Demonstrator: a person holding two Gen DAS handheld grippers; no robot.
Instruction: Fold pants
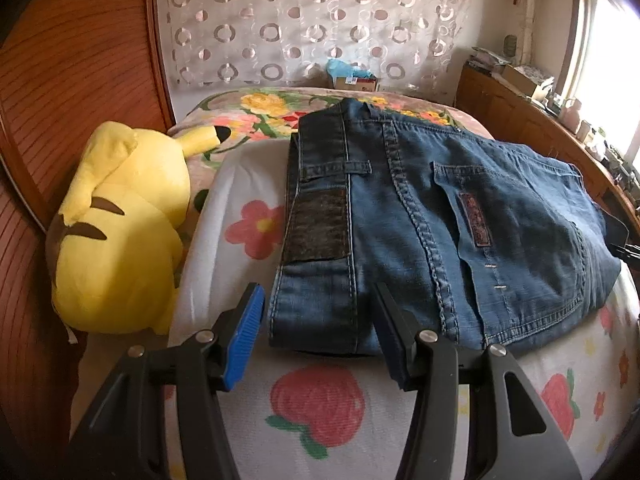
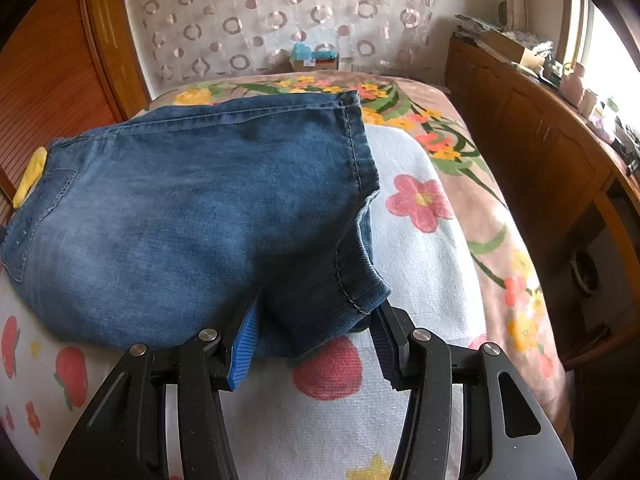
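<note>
Both sets of jaws stand half wide, straddling the near edge of the jeans (image 1: 420, 220): the left gripper (image 1: 320, 336) at the waistband end, the right gripper (image 2: 316, 340) around the hem corner, apparently ready to pinch. The jeans lie folded on the bed's flowered towel (image 2: 420, 248).

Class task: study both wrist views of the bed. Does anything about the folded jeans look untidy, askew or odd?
The jeans lie folded, but at the hem end the layers do not line up: a lower layer bulges out at the near corner, between the right gripper's fingers. The waistband end looks neat.
</note>
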